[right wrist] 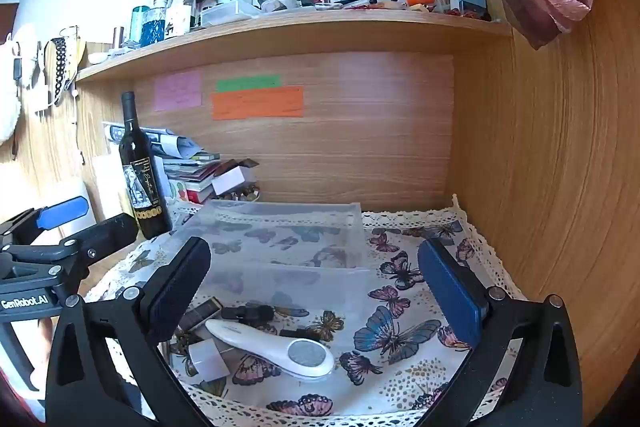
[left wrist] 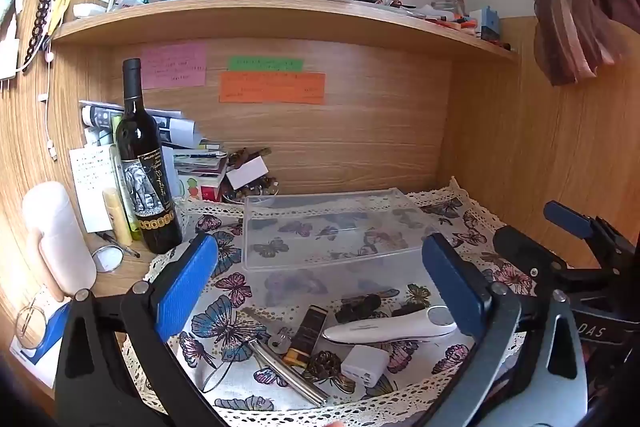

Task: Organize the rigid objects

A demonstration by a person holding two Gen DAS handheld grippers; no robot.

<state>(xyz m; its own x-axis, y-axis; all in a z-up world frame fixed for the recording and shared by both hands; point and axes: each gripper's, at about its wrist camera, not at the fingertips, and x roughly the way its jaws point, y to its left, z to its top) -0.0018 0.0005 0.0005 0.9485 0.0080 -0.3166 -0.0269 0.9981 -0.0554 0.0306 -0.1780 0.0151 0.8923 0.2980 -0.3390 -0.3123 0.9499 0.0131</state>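
Wooden desk nook, butterfly cloth w/ lace edge, cluttered shelf above. 1 clear bin mid-cloth, 1 wine bottle at left. Small items lie near edge: white handheld device, white charger; metal tube seen only in left cam. My left gripper & right gripper: jaws wide apart, nothing held.

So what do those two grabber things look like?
Each is a black frame with silver bolts and two flat blue ribbed pads. The left gripper shows bright blue pads; the right gripper shows darker pads. The left gripper's body reads "GenRobot.AI" in white in the right wrist view.
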